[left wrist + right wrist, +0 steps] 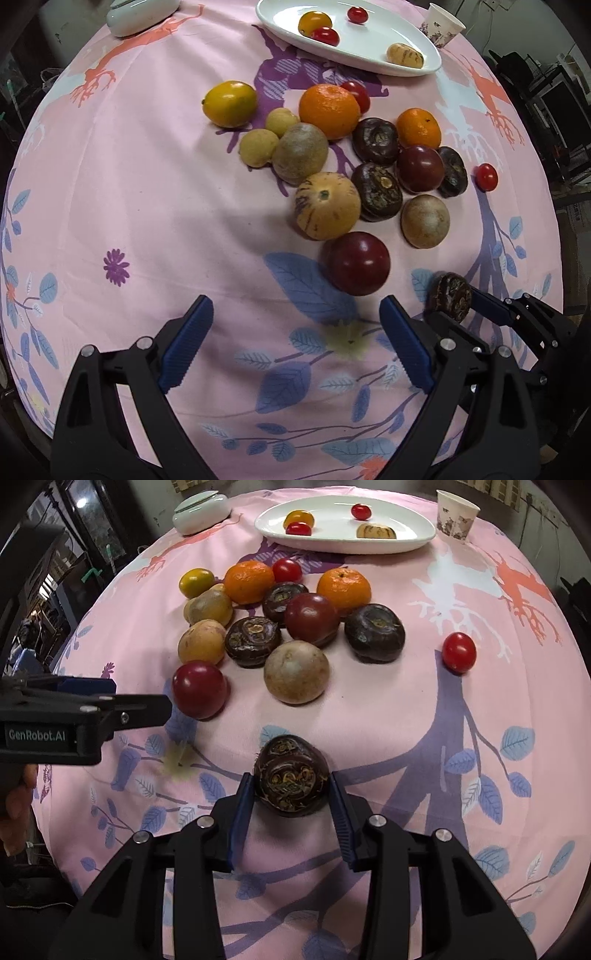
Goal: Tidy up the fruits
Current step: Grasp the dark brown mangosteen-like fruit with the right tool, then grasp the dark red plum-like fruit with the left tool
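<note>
My right gripper is shut on a dark brown water chestnut, held just above the pink cloth; it also shows in the left wrist view. My left gripper is open and empty, just short of a dark red plum. It shows from the side in the right wrist view. A pile of fruit lies mid-table: oranges, water chestnuts, a striped melon, cherry tomatoes. A white plate at the back holds three small tomatoes and a striped fruit.
A paper cup stands right of the plate. A white lidded bowl sits at the back left. The round table's edge curves close on both sides; dark clutter lies beyond it.
</note>
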Demonstrator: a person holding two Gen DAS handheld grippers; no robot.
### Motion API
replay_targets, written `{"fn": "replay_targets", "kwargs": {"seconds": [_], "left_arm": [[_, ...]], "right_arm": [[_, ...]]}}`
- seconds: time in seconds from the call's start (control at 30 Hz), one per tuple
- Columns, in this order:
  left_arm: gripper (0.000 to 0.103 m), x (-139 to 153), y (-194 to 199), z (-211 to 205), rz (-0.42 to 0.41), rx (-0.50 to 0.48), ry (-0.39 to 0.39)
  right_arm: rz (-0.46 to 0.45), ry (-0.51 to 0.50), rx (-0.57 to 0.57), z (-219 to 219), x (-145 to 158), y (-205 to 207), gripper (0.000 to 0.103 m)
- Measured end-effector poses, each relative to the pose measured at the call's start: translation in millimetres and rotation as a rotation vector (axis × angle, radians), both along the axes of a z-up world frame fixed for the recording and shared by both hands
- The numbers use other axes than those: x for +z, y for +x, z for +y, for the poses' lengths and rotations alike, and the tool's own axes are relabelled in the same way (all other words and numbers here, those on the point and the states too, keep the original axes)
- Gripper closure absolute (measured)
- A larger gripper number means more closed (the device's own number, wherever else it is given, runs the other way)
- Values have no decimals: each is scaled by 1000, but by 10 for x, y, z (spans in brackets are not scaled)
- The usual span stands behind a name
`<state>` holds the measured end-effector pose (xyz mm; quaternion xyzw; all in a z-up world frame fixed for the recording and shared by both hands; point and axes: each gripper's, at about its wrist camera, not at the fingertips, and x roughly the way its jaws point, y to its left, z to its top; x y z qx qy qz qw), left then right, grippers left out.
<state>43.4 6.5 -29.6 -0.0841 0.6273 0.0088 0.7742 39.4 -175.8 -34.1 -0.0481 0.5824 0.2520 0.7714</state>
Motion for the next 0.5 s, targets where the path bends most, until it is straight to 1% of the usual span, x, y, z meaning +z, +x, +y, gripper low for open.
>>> {"fn": "replay_targets", "kwargs": {"seconds": [0.07, 0.17, 0.27, 0.3, 0.33, 0.4, 0.47, 0.5], "left_arm": [[10, -15, 21, -83, -9, -20, -4], [10, -69, 73, -166, -13, -18, 25], [14, -130, 136, -189, 2, -7, 9], [21, -152, 152, -187, 8, 0, 8], [26, -177, 169, -185, 20, 2, 3], [27, -202, 175, -176, 26, 8, -14], [37, -183, 162, -202, 7, -7, -23], [54, -172, 160, -224, -3, -24, -43]], "right_arm": [[3, 6, -23, -90, 13, 21, 62], [3, 13, -44, -186, 36, 37, 62], [0, 20, -57, -247, 53, 50, 62], [2, 21, -59, -262, 52, 51, 62], [4, 23, -60, -273, 49, 52, 62], [6, 25, -63, -285, 46, 60, 62], [8, 30, -61, -284, 47, 62, 62], [8, 31, -58, -267, 41, 74, 62]]}}
